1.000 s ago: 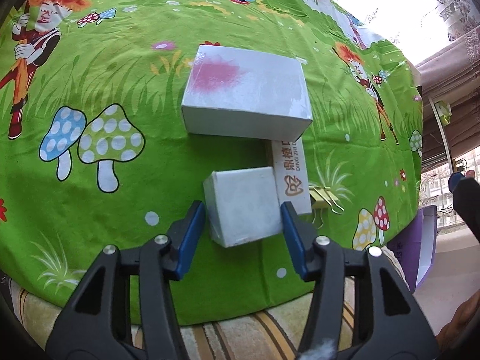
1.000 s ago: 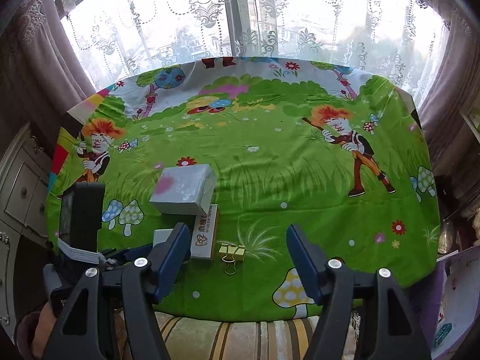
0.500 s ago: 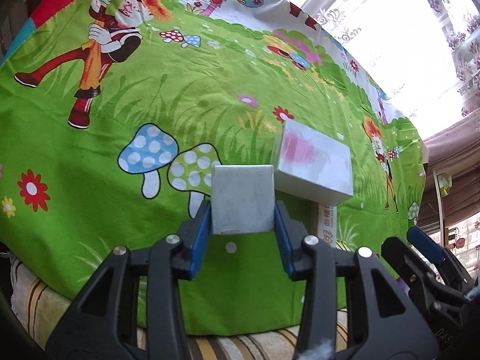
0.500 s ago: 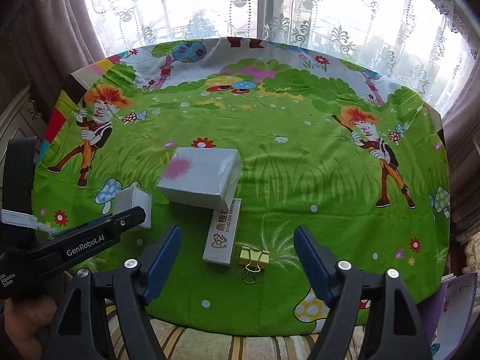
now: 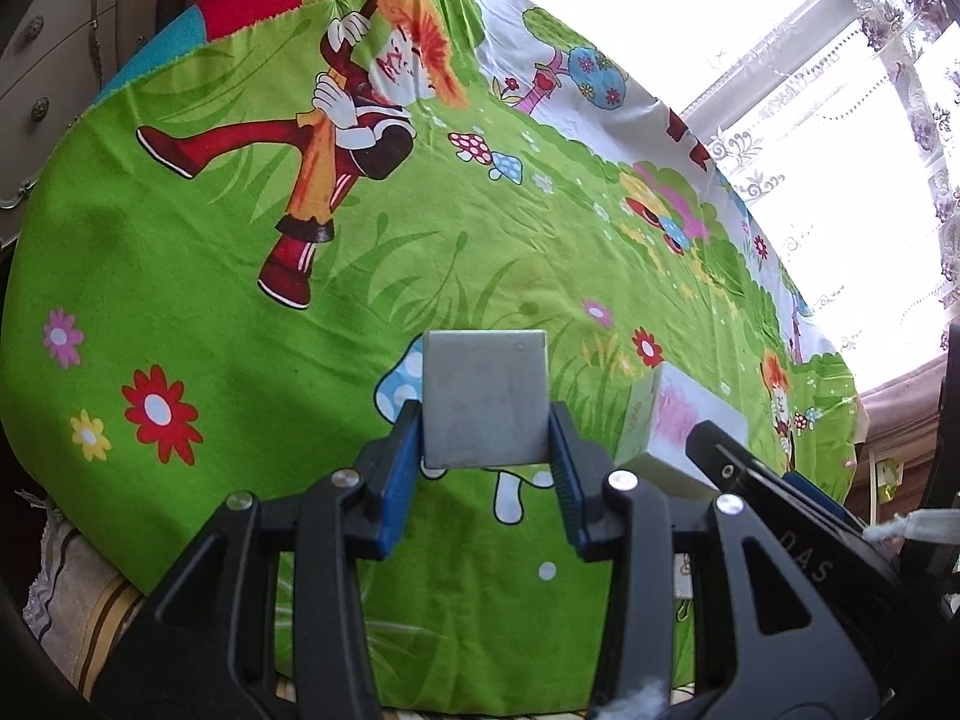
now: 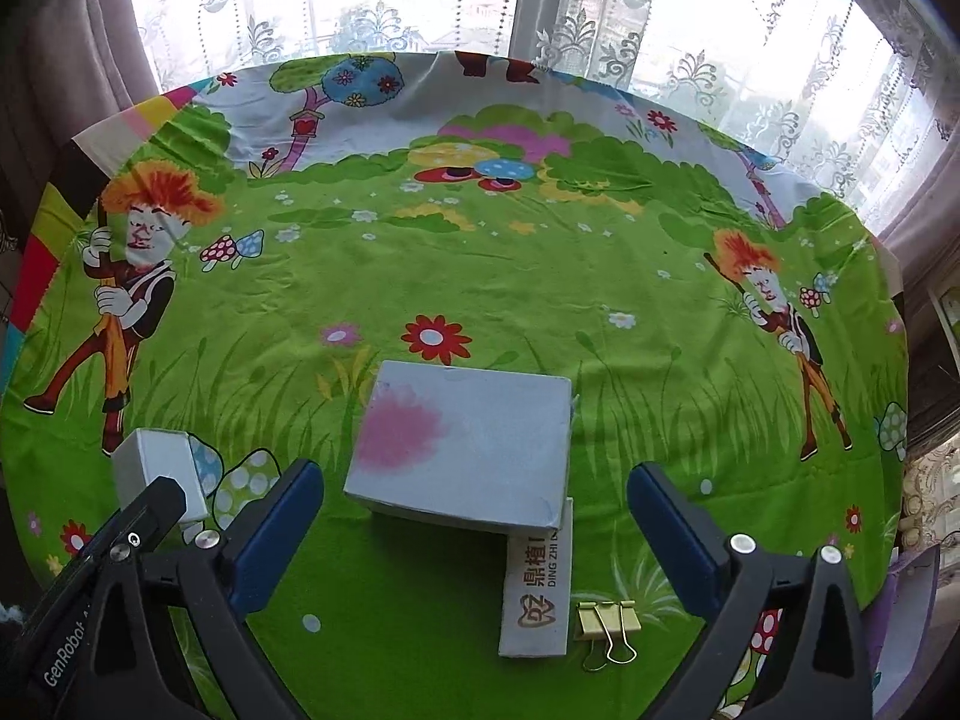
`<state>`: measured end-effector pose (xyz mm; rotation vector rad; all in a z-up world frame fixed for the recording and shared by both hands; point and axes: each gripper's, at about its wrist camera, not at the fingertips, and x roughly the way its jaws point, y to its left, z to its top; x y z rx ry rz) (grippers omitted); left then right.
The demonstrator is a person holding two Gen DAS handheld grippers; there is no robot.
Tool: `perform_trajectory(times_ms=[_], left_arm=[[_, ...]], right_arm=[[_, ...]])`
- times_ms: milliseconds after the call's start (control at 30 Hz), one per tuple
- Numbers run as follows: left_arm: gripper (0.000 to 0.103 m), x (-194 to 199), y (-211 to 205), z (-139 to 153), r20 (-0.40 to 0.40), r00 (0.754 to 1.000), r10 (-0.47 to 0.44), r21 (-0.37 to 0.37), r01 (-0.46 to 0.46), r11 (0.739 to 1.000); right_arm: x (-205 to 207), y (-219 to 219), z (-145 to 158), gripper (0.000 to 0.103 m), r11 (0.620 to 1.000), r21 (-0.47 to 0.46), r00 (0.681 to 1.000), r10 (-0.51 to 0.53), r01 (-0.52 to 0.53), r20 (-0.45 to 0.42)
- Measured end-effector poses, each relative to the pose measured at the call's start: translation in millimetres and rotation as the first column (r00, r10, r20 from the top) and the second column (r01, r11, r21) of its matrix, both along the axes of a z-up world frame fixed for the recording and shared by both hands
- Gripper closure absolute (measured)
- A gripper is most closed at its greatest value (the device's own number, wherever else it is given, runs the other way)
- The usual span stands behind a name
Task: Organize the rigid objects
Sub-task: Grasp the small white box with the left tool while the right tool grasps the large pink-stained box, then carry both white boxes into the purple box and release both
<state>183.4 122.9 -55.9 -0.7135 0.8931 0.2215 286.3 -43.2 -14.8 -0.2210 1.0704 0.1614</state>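
My left gripper (image 5: 485, 438) is shut on a small grey-white box (image 5: 483, 397), held above the green cartoon tablecloth (image 5: 240, 276). The same small box (image 6: 157, 468) shows at the lower left of the right wrist view, with the left gripper's black finger in front of it. My right gripper (image 6: 474, 531) hovers over the near part of the table, its jaws opening wide with nothing pressed between them. Ahead of it lies a large white box with a pink blotch (image 6: 465, 450), also seen as the large box (image 5: 684, 438). A narrow printed box (image 6: 537, 579) and a gold binder clip (image 6: 607, 621) lie between the jaws.
The round table's cloth (image 6: 540, 276) is bare beyond the boxes. Lace curtains (image 6: 660, 18) and a bright window stand behind it. A wooden cabinet (image 5: 54, 48) stands at the left. A striped cushion (image 5: 78, 606) shows under the near edge.
My left gripper closed on the small box, lifted it and carried it left, away from the large box. My right gripper came forward and down toward the large box while its jaws widened.
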Motion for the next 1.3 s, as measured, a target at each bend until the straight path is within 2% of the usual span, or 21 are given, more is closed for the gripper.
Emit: perform_trajectory(times_ms=[100, 233, 533, 633, 900, 1300], left_arm=[[0.058, 0, 0, -1, 0.004, 1.000, 0.003, -0.004, -0.003, 1.000], [0.058, -1, 1, 0, 0.007, 1.000, 0.008, -0.002, -0.008, 1.000], [0.058, 1, -1, -3, -0.008, 1.000, 0.003, 0.015, -0.003, 1.000], [0.058, 2, -3, -3, -0.010, 1.000, -0.003, 0.026, 0.004, 1.000], [0.058, 1, -9, 4, 0.004, 1.000, -0.021, 0.058, 0.021, 0.998], [0.058, 3, -50, 25, 0.017, 0.991, -0.136, 0.154, 0.132, 0.979]], right_arm=[[3, 10, -4, 0.000, 0.999, -0.041, 1.000, 0.000, 0.001, 0.028], [10, 15, -15, 0.000, 0.997, -0.081, 1.000, -0.010, 0.011, 0.020], [20, 15, -38, 0.001, 0.998, -0.067, 1.000, 0.012, -0.014, -0.027], [19, 13, -40, 0.006, 0.998, -0.066, 1.000, 0.019, -0.021, -0.023], [4, 0, -9, 0.007, 0.999, 0.007, 0.997, 0.052, -0.053, 0.062], [-33, -60, 28, 0.007, 0.993, 0.107, 0.992, 0.025, -0.039, 0.125]])
